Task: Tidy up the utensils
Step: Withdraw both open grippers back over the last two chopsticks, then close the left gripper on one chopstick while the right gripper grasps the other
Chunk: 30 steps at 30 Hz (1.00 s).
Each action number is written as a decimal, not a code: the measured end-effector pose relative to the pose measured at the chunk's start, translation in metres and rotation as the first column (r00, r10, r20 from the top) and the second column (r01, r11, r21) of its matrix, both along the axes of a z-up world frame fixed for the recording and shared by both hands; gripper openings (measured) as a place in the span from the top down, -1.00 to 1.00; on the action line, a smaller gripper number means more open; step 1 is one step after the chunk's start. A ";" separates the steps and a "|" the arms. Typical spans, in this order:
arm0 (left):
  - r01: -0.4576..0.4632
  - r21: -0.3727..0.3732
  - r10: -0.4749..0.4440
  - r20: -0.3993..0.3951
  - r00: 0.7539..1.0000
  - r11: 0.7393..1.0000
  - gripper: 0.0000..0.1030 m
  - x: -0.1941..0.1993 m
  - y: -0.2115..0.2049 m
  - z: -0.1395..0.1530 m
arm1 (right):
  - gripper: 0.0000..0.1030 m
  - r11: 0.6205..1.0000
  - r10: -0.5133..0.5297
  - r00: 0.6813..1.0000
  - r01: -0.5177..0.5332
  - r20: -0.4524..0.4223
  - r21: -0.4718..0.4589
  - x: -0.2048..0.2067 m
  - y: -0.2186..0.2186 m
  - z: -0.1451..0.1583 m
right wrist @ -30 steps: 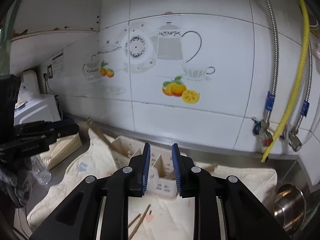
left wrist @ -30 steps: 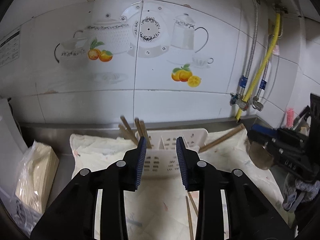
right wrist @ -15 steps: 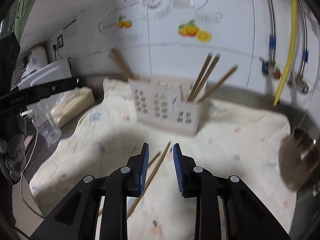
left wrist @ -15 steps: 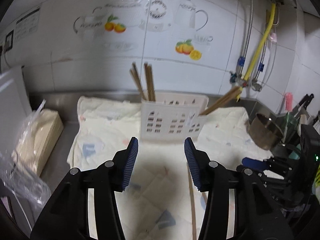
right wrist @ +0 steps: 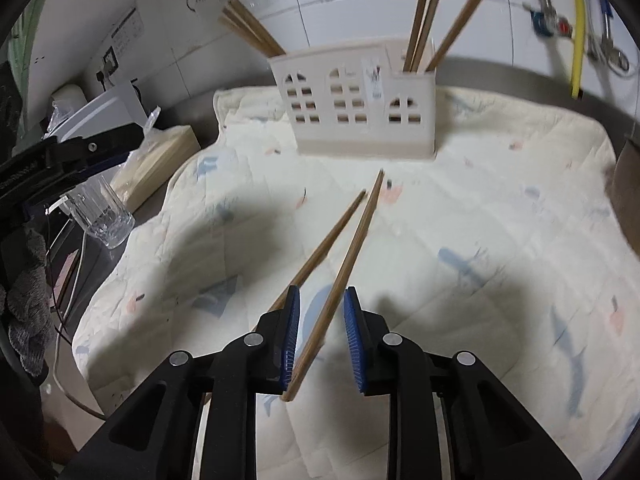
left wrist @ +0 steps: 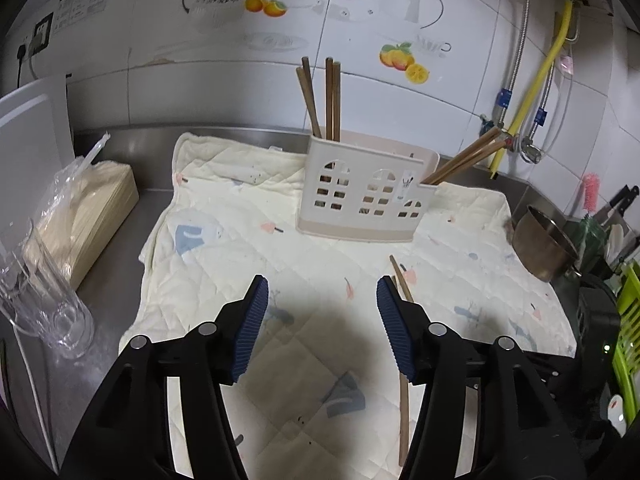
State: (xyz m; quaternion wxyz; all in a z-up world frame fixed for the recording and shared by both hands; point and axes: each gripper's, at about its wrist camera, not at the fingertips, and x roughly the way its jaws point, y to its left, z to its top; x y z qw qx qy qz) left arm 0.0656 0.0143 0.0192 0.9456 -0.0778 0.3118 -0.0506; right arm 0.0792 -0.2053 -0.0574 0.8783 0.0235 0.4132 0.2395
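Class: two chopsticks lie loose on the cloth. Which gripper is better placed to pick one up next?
Right. The right gripper straddles one chopstick, jaws not yet on it. The left gripper is open over bare cloth.

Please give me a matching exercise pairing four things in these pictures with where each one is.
Things:
1. utensil holder
2. loose chopsticks
3. drinking glass
4. metal bowl

Places:
A. on the steel counter, left of the cloth
B. lying flat on the cloth, in front of the holder
C. at the cloth's right edge
D. standing at the back of the cloth, chopsticks in it

Pairs: 1-D, 2-B, 3-A, 4-C
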 end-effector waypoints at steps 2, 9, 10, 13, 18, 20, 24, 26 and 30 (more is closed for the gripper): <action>-0.004 -0.006 0.003 -0.010 1.000 1.000 -0.14 -0.001 0.001 -0.005 | 0.65 1.000 -0.001 1.000 0.001 -0.014 0.003 -0.001 0.003 -0.005; -0.017 -0.021 0.016 -0.043 0.999 1.000 -0.24 -0.003 0.003 -0.018 | 0.69 1.000 -0.020 0.998 0.020 -0.053 -0.001 0.000 0.009 -0.017; -0.019 -0.021 0.018 -0.048 0.999 1.000 -0.25 -0.003 0.003 -0.021 | 0.69 1.000 -0.023 0.998 0.023 -0.059 0.000 0.001 0.008 -0.018; -0.028 -0.026 0.026 -0.062 0.998 0.999 -0.33 -0.004 0.004 -0.025 | 0.72 0.999 -0.032 0.997 0.032 -0.075 0.002 0.002 0.008 -0.022; -0.044 -0.024 0.042 -0.085 0.996 0.999 -0.47 -0.004 0.004 -0.033 | 0.75 0.999 -0.046 0.995 0.046 -0.088 -0.001 0.002 0.011 -0.026; -0.043 -0.024 0.041 -0.090 0.995 0.999 -0.47 -0.004 0.004 -0.035 | 0.75 0.998 -0.055 0.994 0.056 -0.097 0.003 0.003 0.011 -0.028; -0.046 -0.029 0.043 -0.102 0.994 0.999 -0.47 -0.005 0.004 -0.040 | 0.76 0.997 -0.071 0.993 0.071 -0.093 -0.004 0.002 0.012 -0.029; -0.044 -0.029 0.040 -0.106 0.994 0.999 -0.47 -0.006 0.004 -0.042 | 0.77 0.997 -0.074 0.993 0.074 -0.089 -0.010 0.002 0.013 -0.028; -0.045 -0.031 0.042 -0.113 0.993 0.998 -0.47 -0.008 0.004 -0.046 | 0.80 0.996 -0.091 0.993 0.091 -0.080 -0.008 0.001 0.011 -0.028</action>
